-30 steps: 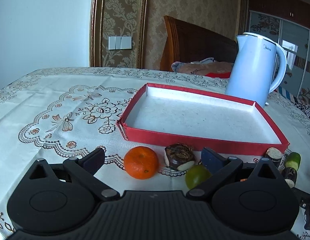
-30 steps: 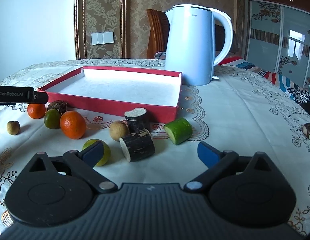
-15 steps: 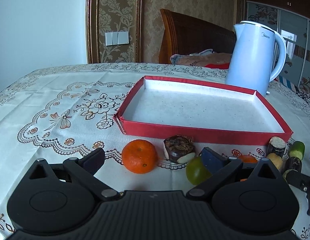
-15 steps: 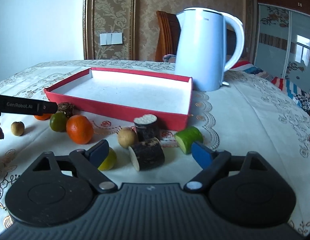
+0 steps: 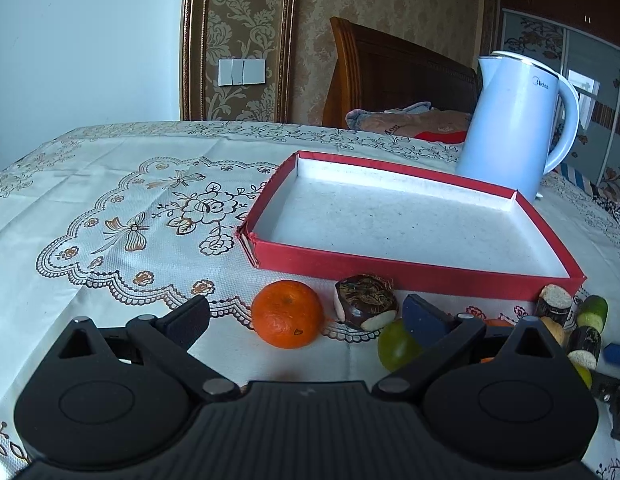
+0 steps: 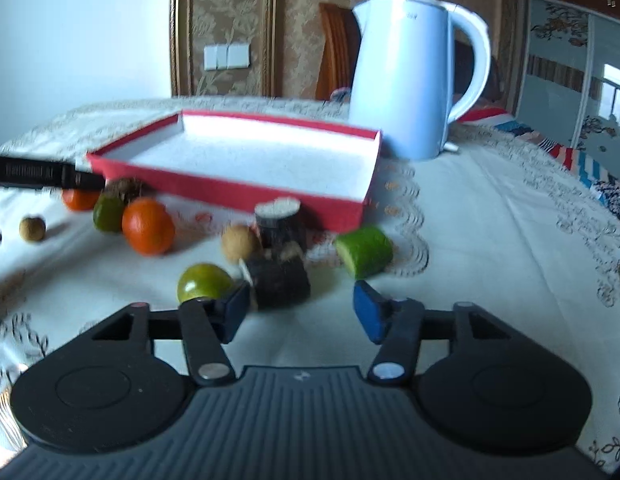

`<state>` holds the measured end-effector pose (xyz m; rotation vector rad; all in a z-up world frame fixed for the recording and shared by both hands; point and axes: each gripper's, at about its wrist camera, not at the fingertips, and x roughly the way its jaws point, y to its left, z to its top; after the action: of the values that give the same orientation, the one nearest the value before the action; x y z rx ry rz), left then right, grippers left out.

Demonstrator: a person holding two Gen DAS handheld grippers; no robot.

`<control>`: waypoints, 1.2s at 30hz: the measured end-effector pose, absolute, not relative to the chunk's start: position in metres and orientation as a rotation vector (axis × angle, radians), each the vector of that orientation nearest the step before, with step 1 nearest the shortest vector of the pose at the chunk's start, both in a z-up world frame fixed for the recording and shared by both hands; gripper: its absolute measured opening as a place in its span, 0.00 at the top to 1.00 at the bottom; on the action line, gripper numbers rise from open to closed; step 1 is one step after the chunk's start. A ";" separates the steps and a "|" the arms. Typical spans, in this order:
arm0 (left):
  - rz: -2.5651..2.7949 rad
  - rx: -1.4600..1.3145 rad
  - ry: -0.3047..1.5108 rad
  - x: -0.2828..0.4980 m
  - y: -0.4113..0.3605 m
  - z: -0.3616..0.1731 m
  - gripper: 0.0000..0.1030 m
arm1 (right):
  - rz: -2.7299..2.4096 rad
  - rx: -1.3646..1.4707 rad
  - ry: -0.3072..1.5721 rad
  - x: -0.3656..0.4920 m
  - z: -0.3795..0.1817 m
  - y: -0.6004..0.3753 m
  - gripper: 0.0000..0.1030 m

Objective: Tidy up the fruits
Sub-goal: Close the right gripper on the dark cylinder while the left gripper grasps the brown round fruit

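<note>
A cream tablecloth (image 5: 110, 200) with brown lace flower patterns covers the table, and a red tray (image 5: 413, 276) with a white floor lies on it. Behind the tray's far right corner stands a pale blue kettle (image 5: 513, 124). Beyond the table are patterned gold wallpaper, a white wall switch (image 5: 242, 72) and a dark wooden headboard (image 5: 393, 76).

The fruit sits on the cloth along the tray's near wall. The left wrist view shows an orange (image 5: 288, 314) just in front of that wall, a dark brown piece with a white cut face (image 5: 365, 306) beside it, and a green fruit (image 5: 395, 344) partly behind the left gripper's right finger. The right wrist view, which is blurred, shows what the other mostly misses: a second orange (image 6: 148, 226), a small tan fruit (image 6: 240, 242), two dark cut stumps (image 6: 280, 280) near the tray's front corner, a green cut piece (image 6: 365, 250), a yellow-green fruit (image 6: 204, 286), and another tan fruit (image 6: 32, 229) off to the tray's left.

The left gripper (image 5: 306, 314) hovers wide open, low over the cloth, with the orange between its fingers but untouched. The right gripper (image 6: 302, 312) is spread moderately, empty, its left pad just beside the nearer stump and the yellow-green fruit; whether it touches them I cannot tell.
</note>
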<state>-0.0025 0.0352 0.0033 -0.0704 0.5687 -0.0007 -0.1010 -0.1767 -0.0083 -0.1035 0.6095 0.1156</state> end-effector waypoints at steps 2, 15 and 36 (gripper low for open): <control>0.002 -0.070 0.565 -0.003 0.035 0.003 0.00 | 0.131 -0.104 0.617 -0.099 -0.008 -0.176 0.55; 0.008 -0.115 0.542 -0.013 0.057 0.007 0.00 | 0.163 -0.146 0.628 -0.074 -0.008 -0.159 0.70; -0.011 0.006 0.645 -0.041 0.076 -0.008 0.00 | 0.173 -0.051 0.617 -0.072 -0.008 -0.173 0.70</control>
<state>-0.0406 0.0761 -0.0084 0.0063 0.6453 -0.0111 -0.0721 -0.1734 -0.0085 -0.0507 0.6170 0.1734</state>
